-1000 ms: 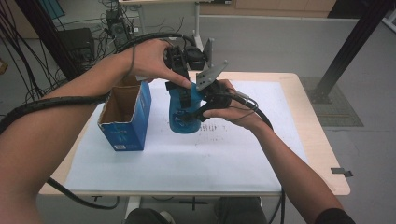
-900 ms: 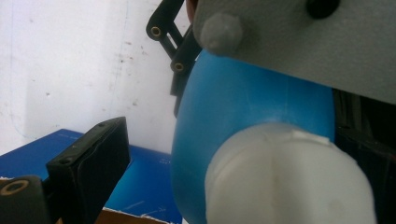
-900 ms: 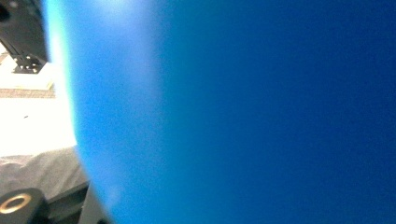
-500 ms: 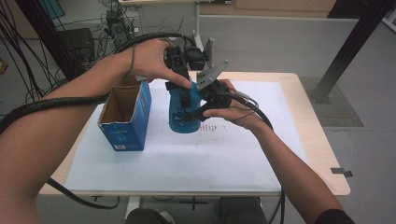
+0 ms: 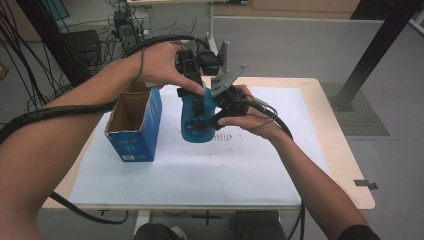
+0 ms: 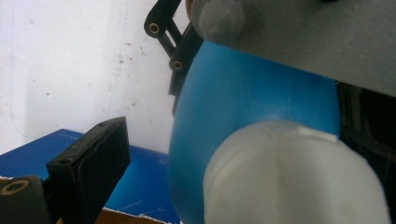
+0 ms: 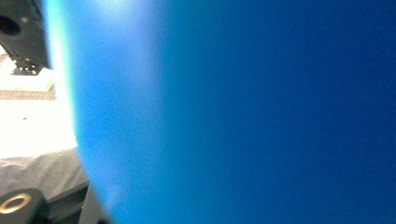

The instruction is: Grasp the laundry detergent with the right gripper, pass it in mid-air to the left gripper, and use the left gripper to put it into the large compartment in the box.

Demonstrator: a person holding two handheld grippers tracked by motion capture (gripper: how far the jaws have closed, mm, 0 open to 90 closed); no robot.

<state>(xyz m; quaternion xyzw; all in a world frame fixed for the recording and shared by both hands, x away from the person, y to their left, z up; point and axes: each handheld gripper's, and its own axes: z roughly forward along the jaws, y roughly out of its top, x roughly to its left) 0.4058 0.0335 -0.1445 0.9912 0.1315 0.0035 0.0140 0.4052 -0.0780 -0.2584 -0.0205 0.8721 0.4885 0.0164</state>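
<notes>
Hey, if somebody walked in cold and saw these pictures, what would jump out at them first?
The blue bottle standing mid-table, with the right gripper clamped on its side and the left gripper at its white cap. Just left of it stands an open blue carton on the white sheet.

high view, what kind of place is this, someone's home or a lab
Most likely a lab or workshop, not a home. A small wooden table covered with white paper stands on a bare grey floor, bundles of black cables hang at the left, and a black metal frame post rises at the right.
</notes>
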